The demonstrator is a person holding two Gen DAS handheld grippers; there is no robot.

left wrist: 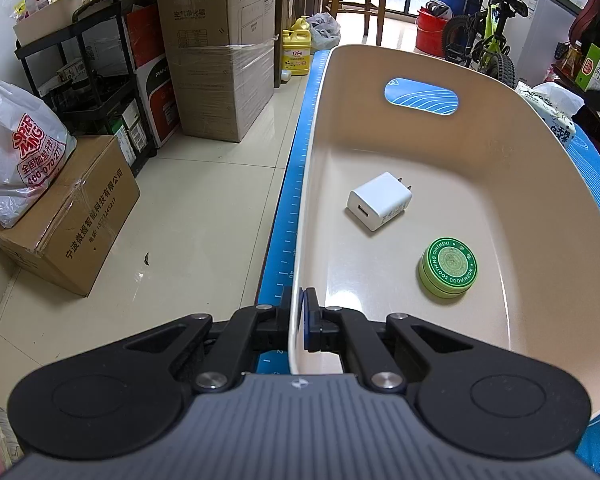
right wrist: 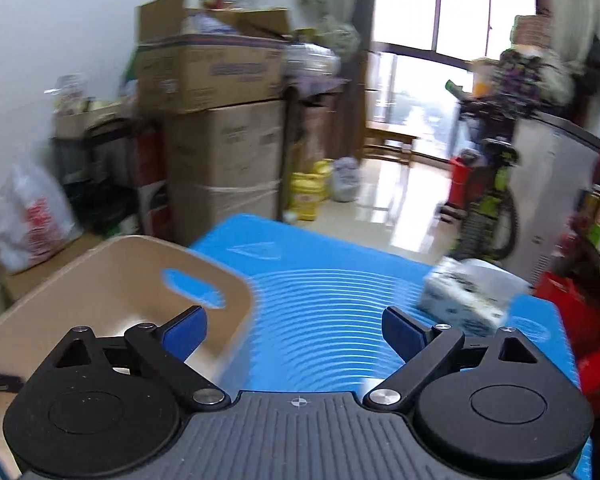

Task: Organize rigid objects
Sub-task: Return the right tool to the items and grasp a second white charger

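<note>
The left gripper (left wrist: 300, 320) is pinched tight on the near wall of the tan plastic bin (left wrist: 540, 152), holding it steady. The right gripper (right wrist: 296, 332) has its blue pads (right wrist: 188, 330) wide apart with nothing between them, above the blue ridged mat (right wrist: 332, 288).

Inside the bin, the white square charger plug (left wrist: 380, 202) lies at about 12 o'clock from the left fingers, and the round green tin (left wrist: 449, 269) at 2 o'clock.

A white printed pack (right wrist: 468, 300) sits at 2 o'clock from the right fingers. Keep the bin still, go slowly, and line the open pads up on both sides before squeezing.
</note>
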